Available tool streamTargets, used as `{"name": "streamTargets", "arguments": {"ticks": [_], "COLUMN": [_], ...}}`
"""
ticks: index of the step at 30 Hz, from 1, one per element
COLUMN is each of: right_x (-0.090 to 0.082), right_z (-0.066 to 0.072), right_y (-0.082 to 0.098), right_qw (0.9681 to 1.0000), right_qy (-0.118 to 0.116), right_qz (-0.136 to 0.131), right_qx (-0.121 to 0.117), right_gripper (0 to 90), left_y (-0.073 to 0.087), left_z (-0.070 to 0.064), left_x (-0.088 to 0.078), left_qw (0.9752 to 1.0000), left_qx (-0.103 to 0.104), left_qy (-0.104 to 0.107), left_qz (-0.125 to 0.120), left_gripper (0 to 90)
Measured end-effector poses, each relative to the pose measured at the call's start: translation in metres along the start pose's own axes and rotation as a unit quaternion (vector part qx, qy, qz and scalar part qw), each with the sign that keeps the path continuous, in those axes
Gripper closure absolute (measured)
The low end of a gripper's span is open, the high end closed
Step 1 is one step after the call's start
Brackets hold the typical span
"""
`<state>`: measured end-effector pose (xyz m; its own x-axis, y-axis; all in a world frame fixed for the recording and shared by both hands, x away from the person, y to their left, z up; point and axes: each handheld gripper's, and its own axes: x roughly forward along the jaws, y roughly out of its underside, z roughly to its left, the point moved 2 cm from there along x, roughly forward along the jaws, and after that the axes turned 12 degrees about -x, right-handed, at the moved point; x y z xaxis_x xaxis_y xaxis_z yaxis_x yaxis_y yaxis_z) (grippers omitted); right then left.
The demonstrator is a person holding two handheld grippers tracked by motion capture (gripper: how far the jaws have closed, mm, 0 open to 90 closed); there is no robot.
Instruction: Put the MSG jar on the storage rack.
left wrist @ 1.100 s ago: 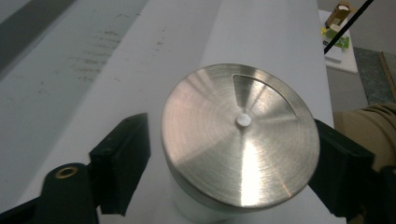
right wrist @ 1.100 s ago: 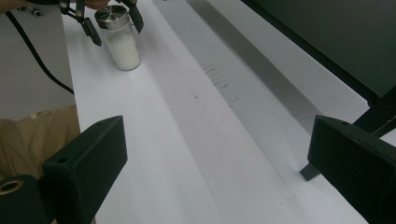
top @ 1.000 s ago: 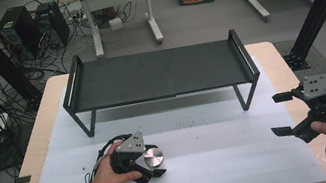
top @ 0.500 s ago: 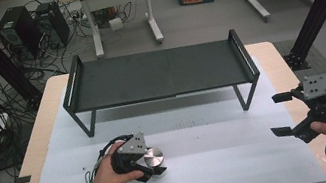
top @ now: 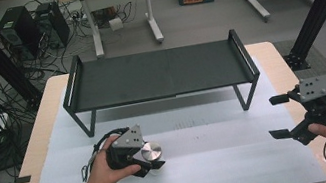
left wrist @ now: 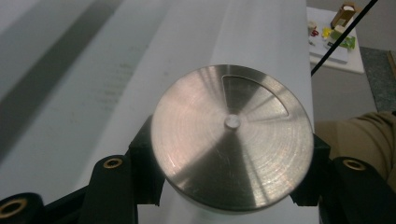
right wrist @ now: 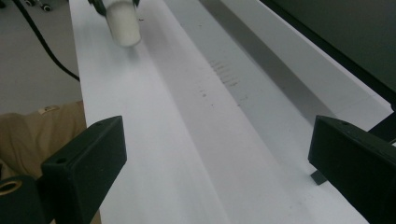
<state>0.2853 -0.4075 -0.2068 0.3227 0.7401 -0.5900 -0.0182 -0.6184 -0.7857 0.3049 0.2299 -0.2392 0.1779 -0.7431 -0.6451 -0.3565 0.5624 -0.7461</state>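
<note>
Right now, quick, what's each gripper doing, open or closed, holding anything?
Left gripper: shut on the white cylinder with a metal lid.
Right gripper: open, holding nothing.

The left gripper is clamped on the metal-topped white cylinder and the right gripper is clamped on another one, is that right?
Not quite. The left gripper is clamped on the metal-topped white cylinder, but the right gripper holds nothing: the right gripper view shows its jaws wide apart over the white mat.

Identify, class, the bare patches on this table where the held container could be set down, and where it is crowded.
Free: the black shelf top, and the white mat between the left gripper, shut on the metal-lidded container, and the open right gripper. Crowded: only around each hand.
</note>
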Motion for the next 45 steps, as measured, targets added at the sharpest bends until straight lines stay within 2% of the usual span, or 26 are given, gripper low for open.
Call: {"name": "streamTargets", "arguments": {"ticks": [1, 2, 7, 10, 12, 13, 14, 19, 20, 21, 23, 28, 30, 31, 33, 37, 39, 42, 45], "right_x": [0.0, 0.001, 0.003, 0.004, 0.004, 0.004, 0.004, 0.001, 0.002, 0.004, 0.005, 0.009, 0.01, 0.011, 0.013, 0.015, 0.015, 0.016, 0.017], "right_z": [0.0, -0.001, -0.002, 0.0, 0.0, 0.001, 0.001, 0.001, 0.0, -0.001, -0.001, -0.004, -0.004, -0.005, -0.006, -0.008, -0.009, -0.011, -0.012], "right_y": [0.0, 0.0, 0.001, 0.002, 0.003, 0.002, 0.002, 0.003, 0.004, 0.004, 0.003, 0.005, 0.006, 0.007, 0.008, 0.009, 0.01, 0.011, 0.011], "right_qw": [1.0, 1.0, 1.0, 0.9998, 0.9998, 0.9998, 0.9998, 0.9996, 0.9995, 0.9991, 0.9989, 0.9983, 0.9982, 0.9981, 0.9979, 0.9976, 0.9976, 0.9976, 0.9976], "right_qy": [0.0, -0.002, -0.007, -0.015, -0.017, -0.016, -0.016, -0.024, -0.03, -0.041, -0.044, -0.053, -0.054, -0.056, -0.058, -0.061, -0.061, -0.06, -0.06], "right_qz": [0.0, 0.001, -0.003, -0.012, -0.012, -0.005, -0.005, -0.004, -0.006, 0.004, 0.011, 0.022, 0.023, 0.024, 0.025, 0.031, 0.032, 0.032, 0.034], "right_qx": [0.0, -0.001, -0.003, -0.007, -0.006, -0.009, -0.009, -0.01, -0.009, -0.011, -0.012, -0.013, -0.013, -0.012, -0.012, -0.013, -0.012, -0.01, -0.01], "right_gripper": [3.9, 3.9, 3.7, 3.5, 3.4, 3.0, 3.0, 2.1, 2.1, 2.2, 2.3, 2.5, 2.6, 2.6, 2.8, 3.0, 3.0, 3.0, 3.1], "left_y": [0.0, -0.007, -0.059, -0.091, -0.112, -0.131, -0.131, -0.176, -0.183, -0.198, -0.204, -0.232, -0.234, -0.234, -0.231, -0.226, -0.219, -0.21, -0.202], "left_z": [0.0, -0.002, -0.016, -0.017, -0.019, -0.018, -0.018, -0.003, 0.002, 0.013, 0.018, 0.042, 0.059, 0.066, 0.08, 0.102, 0.116, 0.128, 0.136], "left_x": [0.0, -0.004, -0.038, -0.057, -0.068, -0.076, -0.076, -0.092, -0.094, -0.097, -0.096, -0.076, -0.06, -0.055, -0.041, -0.012, 0.003, 0.02, 0.035], "left_qw": [1.0, 1.0, 0.9986, 0.9976, 0.9969, 0.9964, 0.9964, 0.9945, 0.9941, 0.9931, 0.9925, 0.9907, 0.9901, 0.9903, 0.9893, 0.9896, 0.9898, 0.9889, 0.9884], "left_qx": [0.0, 0.006, 0.043, 0.048, 0.052, 0.048, 0.048, 0.03, 0.025, 0.024, 0.019, 0.007, -0.013, -0.021, -0.04, -0.064, -0.078, -0.097, -0.105], "left_qy": [0.0, -0.001, -0.013, -0.013, -0.023, -0.032, -0.032, -0.054, -0.055, -0.056, -0.057, -0.081, -0.081, -0.077, -0.084, -0.097, -0.091, -0.089, -0.094], "left_qz": [0.0, -0.003, -0.029, -0.047, -0.056, -0.063, -0.063, -0.084, -0.09, -0.1, -0.106, -0.11, -0.114, -0.114, -0.113, -0.085, -0.078, -0.068, -0.056], "left_gripper": [42.4, 42.4, 42.4, 42.4, 42.4, 42.4, 42.3, 42.3, 42.3, 42.3, 42.3, 42.4, 42.4, 42.4, 42.4, 42.5, 42.5, 42.4, 42.5]}}
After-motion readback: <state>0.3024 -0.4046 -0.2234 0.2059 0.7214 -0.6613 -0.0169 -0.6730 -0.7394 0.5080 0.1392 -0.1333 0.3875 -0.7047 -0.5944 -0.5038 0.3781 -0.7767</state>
